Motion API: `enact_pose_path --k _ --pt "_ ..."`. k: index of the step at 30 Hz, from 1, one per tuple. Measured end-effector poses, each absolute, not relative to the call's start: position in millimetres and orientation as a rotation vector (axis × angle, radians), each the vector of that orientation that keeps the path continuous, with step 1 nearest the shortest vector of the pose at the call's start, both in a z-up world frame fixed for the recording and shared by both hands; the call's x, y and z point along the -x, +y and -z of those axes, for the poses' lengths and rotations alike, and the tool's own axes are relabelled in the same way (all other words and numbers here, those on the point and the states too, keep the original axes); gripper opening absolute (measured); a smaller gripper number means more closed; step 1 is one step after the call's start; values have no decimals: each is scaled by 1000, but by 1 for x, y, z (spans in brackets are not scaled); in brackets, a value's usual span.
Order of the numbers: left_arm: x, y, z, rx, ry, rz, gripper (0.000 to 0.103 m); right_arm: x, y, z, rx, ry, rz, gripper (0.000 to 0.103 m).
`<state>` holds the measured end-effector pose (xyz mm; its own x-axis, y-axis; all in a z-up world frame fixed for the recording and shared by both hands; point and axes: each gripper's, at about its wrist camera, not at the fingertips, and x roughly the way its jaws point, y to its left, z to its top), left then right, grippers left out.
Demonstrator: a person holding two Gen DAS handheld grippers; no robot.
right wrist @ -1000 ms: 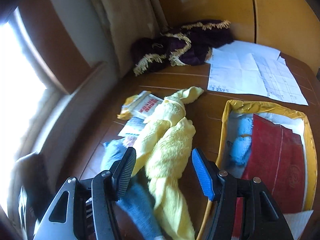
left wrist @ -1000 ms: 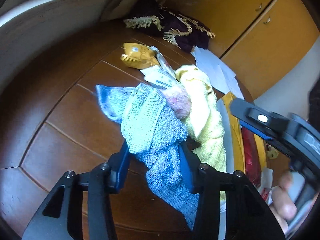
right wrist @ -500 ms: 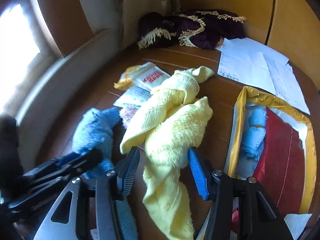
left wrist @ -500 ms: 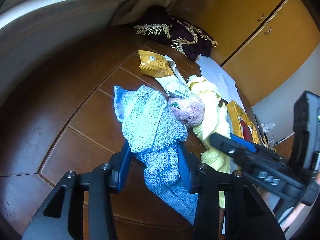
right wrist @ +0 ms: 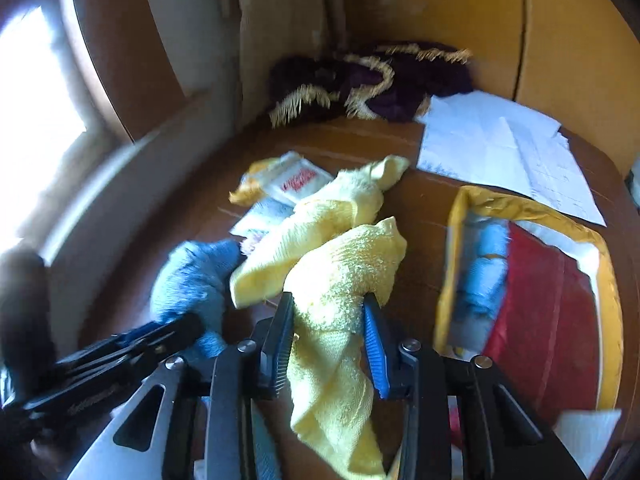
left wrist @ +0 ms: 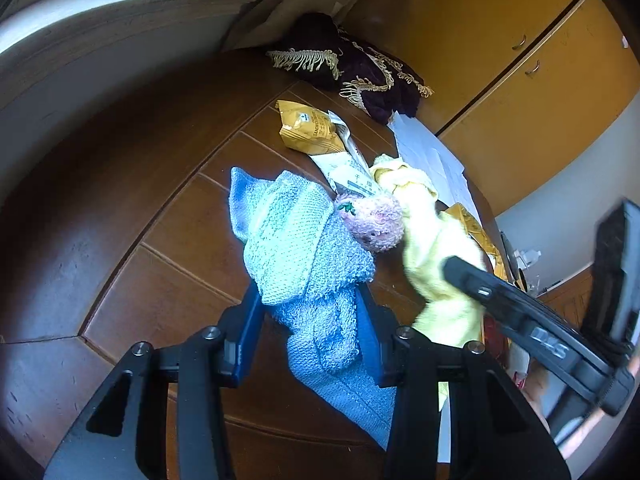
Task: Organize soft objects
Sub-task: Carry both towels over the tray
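Note:
My left gripper (left wrist: 310, 300) is shut on a bunched blue towel (left wrist: 304, 248) lying on the brown wooden table (left wrist: 120, 200). A small pink fuzzy toy (left wrist: 374, 220) rests against the towel's right side. My right gripper (right wrist: 330, 316) is shut on a yellow towel (right wrist: 340, 248), which trails toward the table's middle; the same yellow towel (left wrist: 432, 248) shows right of the pink toy. In the right wrist view the blue towel (right wrist: 192, 280) and the left gripper's dark body (right wrist: 120, 352) sit at lower left.
A yellow-rimmed box (right wrist: 460, 216) at the right holds a red cloth (right wrist: 540, 312) and a blue roll (right wrist: 484, 264). Snack packets (left wrist: 308, 128), white papers (right wrist: 492, 140) and a dark fringed cloth (right wrist: 372, 84) lie farther back. Yellow cabinets (left wrist: 520, 80) stand behind.
My right gripper has come forward and closed on the yellow towel, lifting its near end. The left gripper keeps its hold on the blue towel.

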<state>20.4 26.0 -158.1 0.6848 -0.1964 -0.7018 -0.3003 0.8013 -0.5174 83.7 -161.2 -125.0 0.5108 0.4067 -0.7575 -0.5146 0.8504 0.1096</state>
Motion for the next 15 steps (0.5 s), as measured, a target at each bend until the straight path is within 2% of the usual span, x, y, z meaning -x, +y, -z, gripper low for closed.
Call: enact_pose_path --k 9,15 --pt "-12 11 138 651 788 -27 41 -41 -228 66 -71 658 -621 33" --pt "2 -21 102 612 729 71 41 -12 -280 34 -136 533 -618 33"
